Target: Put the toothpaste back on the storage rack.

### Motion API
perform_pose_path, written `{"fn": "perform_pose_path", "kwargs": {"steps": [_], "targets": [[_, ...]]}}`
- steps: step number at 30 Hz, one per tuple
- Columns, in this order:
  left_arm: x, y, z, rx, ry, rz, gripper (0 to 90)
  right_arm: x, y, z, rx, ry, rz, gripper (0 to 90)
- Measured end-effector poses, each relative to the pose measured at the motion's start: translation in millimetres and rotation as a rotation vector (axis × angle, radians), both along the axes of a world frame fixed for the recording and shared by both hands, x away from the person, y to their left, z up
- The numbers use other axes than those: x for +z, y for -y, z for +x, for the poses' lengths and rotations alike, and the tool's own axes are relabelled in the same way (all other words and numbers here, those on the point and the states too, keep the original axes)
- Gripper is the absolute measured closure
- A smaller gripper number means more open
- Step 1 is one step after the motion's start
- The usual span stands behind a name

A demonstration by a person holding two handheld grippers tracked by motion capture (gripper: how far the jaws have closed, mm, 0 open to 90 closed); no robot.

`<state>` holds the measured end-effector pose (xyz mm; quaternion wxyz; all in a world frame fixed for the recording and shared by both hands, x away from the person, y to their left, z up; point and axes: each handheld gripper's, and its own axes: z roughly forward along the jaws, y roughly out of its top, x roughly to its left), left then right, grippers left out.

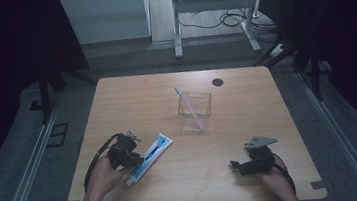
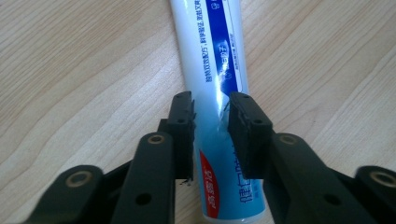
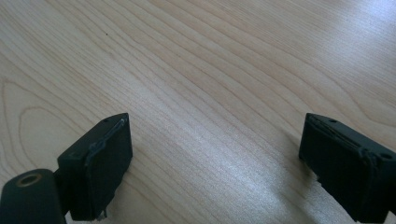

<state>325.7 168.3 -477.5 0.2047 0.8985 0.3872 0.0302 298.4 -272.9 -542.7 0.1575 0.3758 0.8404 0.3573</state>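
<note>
A: Where's the toothpaste tube [image 1: 150, 157] right now?

B: Lying flat on the desk [image 1: 249, 123], near the front left corner. Its long axis runs diagonally, one end toward the person and the other pointing up and right toward the clear plastic cup [image 1: 195, 111] in the middle.

A: And the left claw [image 1: 133, 158]?

B: Right over the near part of the tube. Looking along the left claw [image 2: 211, 126], the jaws straddle the tube [image 2: 212, 60] across its width, with the tube running straight away from it. The tube looks dented just where the pads sit, but I can't tell for sure whether the pads still press on it.

A: The other hand?

B: The right claw [image 1: 236, 166] sits well apart, near the front right of the desk, jaws spread wide with nothing but bare wood [image 3: 210, 93] between them. The left one is plainly nearer the tube.

A: Anything in the cup?

B: A toothbrush [image 1: 188, 104], leaning with its head above the rim.

A: Can you read the tube?

B: White with a blue band and a red patch near the bottom; the printing is Chinese characters, too small and blurred for me to make out a brand.

A: So what matters next?

B: I'd say the tube's diagonal line toward the cup.
</note>
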Motion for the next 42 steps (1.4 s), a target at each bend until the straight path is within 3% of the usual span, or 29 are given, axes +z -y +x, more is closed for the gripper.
{"fn": "perform_pose_path", "kwargs": {"steps": [7,14,23,28,36,42], "targets": [[-1.7,6.9,5.5,-0.011,-0.037,0.005,62.1,0.0,0.1,0.0,0.001,0.0,-0.001,9.9],[-9.2,19.0,12.2,-0.038,-0.064,0.051,55.0,0.0,0.1,0.0,0.001,0.0,-0.001,9.9],[-15.5,30.1,19.7,-0.035,-0.075,0.091,49.6,0.0,0.1,0.0,0.001,0.0,-0.001,9.9],[-22.6,33.9,23.5,-0.031,-0.1,0.106,47.0,0.0,0.1,0.0,0.001,0.0,-0.001,9.9],[-26.3,34.3,26.3,-0.023,-0.121,0.102,48.5,0.0,0.1,0.0,0.001,0.0,-0.001,9.9],[-22.7,33.8,26.6,-0.014,-0.13,0.099,59.8,0.0,0.1,0.0,0.001,0.0,-0.001,9.9]]}}
